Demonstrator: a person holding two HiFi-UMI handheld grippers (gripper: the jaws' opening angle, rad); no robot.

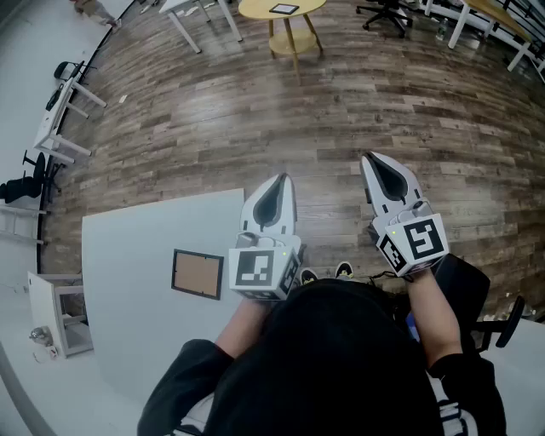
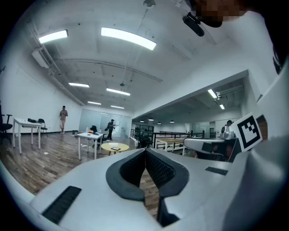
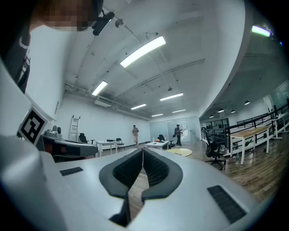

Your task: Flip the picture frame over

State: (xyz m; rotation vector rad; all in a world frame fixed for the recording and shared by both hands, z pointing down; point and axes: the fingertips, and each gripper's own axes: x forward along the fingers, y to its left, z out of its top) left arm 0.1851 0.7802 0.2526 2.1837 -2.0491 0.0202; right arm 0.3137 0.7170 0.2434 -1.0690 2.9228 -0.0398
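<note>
A dark picture frame [image 1: 197, 273] lies flat on the white table [image 1: 128, 255], its brown backing board facing up. My left gripper [image 1: 279, 180] hovers to the right of the frame, past the table's far right corner, jaws shut and empty. My right gripper [image 1: 370, 160] is held further right over the wooden floor, also shut with nothing in it. Both point level toward the far room. In the left gripper view my left gripper [image 2: 145, 150] has its pads pressed together; the right gripper view shows my right gripper [image 3: 142, 150] the same. Neither gripper view shows the frame.
A white cabinet [image 1: 58, 315] stands at the table's left edge. A round yellow table [image 1: 281, 10] and white desks [image 1: 192, 13] stand far across the wooden floor, office chairs [image 1: 387, 13] beyond. People [image 3: 135, 134] stand at the far end of the room.
</note>
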